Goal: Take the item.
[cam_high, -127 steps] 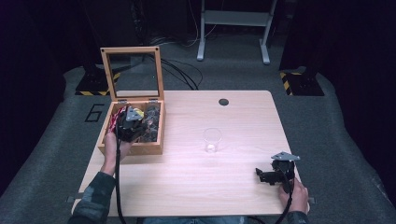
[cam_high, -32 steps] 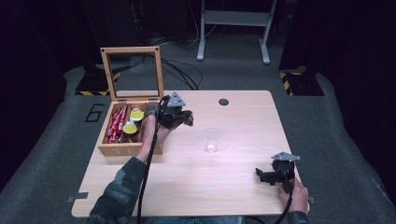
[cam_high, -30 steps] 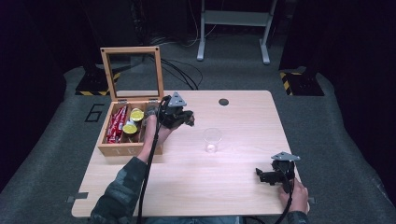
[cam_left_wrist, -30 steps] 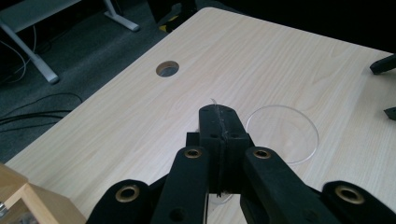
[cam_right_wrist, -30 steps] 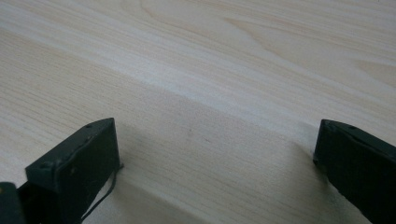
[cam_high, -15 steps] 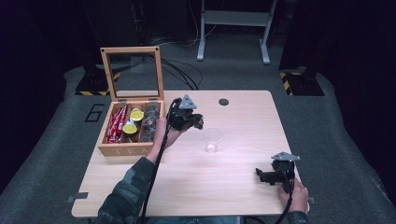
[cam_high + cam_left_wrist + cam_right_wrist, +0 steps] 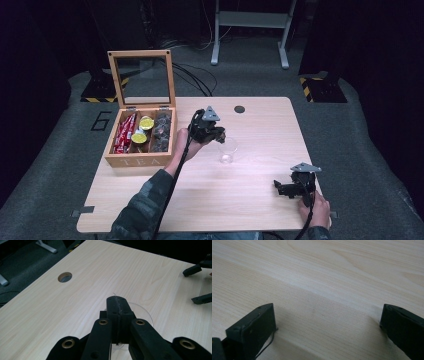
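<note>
The left gripper (image 7: 216,134) is held out over the middle of the table on an outstretched forearm, its jaws pressed together. The right gripper (image 7: 281,188) sits low at the table's near right corner, gripped from behind by the right hand (image 7: 314,210), its jaws standing wide apart.

The counter (image 7: 250,195) is pale wood with a fine streaked grain, and the cup (image 7: 228,150) on it is clear. The box (image 7: 140,161) is light brown wood, holding red packets (image 7: 124,134) and yellow-topped pods (image 7: 142,129). Both tools (image 7: 216,134) (image 7: 284,189) are black with grey plates and the left has brass rivets; the sleeve (image 7: 145,210) is camouflage green.
</note>
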The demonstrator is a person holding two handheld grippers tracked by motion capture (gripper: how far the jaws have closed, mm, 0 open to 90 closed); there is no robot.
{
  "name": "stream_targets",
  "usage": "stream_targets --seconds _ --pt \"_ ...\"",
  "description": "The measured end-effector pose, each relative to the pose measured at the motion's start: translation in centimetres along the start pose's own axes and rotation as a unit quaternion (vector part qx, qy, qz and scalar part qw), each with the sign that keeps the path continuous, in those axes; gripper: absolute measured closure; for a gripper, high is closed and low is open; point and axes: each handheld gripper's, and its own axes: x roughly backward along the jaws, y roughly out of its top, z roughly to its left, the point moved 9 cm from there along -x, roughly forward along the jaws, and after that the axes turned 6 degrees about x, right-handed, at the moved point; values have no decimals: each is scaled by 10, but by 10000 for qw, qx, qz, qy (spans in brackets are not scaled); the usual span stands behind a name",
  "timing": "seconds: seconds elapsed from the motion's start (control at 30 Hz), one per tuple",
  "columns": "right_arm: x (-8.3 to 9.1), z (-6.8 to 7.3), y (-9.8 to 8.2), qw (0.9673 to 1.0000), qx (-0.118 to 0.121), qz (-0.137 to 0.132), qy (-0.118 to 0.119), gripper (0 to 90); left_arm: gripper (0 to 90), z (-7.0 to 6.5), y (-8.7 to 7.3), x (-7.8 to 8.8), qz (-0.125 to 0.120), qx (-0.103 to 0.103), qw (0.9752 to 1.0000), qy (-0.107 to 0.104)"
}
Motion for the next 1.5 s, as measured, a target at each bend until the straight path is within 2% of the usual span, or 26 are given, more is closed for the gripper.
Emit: stream_targets --seconds 0.33,0.57,0.73,0.87,1.27,1.33,1.5 --pt "0 0 0 10000 3 2 0 0 899 -9 -5 -15 147 -28 9997 -175" --pt "0 0 0 10000 6 0 0 0 899 -13 -5 -22 193 -70 9995 -222" --pt "0 0 0 10000 8 3 1 0 898 -15 -9 -28 255 13 9991 -325" --pt "0 0 0 10000 14 4 4 0 895 -17 -11 -30 299 -19 9988 -390" --pt "0 0 0 10000 13 3 2 0 890 -20 -23 -42 479 40 9978 -451" --pt "0 0 0 10000 -4 -2 -1 0 869 -21 -23 -43 489 56 9976 -481" --pt "0 0 0 10000 8 2 0 0 742 -23 -24 -41 497 167 9972 -541"
